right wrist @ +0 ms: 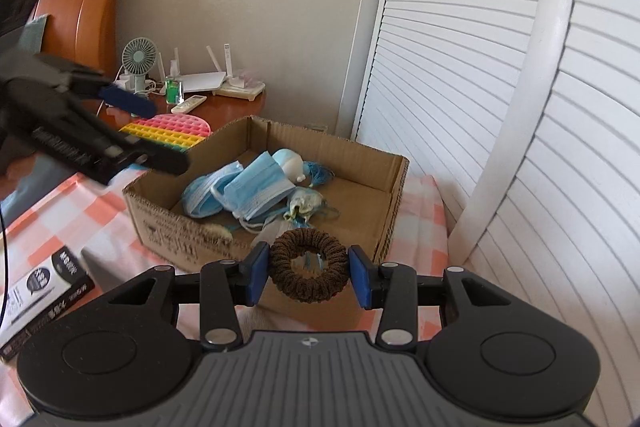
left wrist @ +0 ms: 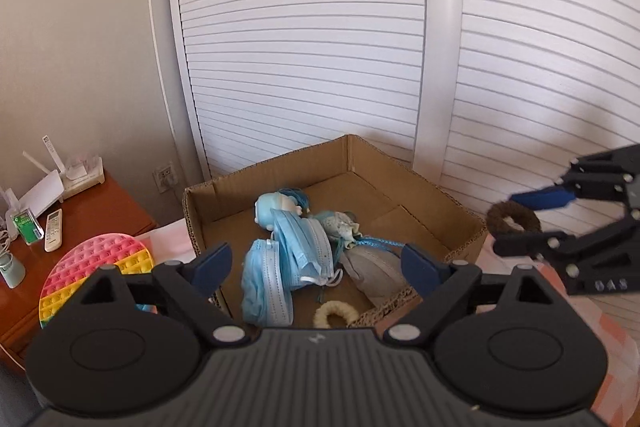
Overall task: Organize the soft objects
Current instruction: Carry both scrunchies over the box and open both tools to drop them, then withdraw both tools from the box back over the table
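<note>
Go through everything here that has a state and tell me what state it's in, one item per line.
Left gripper: open, nothing between the fingers.
Right gripper: shut on the brown scrunchie, held just short of the box.
Cardboard box: open-topped, partly filled.
Blue face masks: piled loosely in the box.
Cream scrunchie: lying flat in the box.
Louvred doors: closed.
Desk fan: upright; whether it runs, cannot tell.

White louvered doors (left wrist: 304, 39), beige wall (left wrist: 76, 39), wooden nightstand (left wrist: 100, 215).

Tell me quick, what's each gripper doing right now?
Left gripper: open, holding nothing.
Right gripper: closed on the brown scrunchie.
</note>
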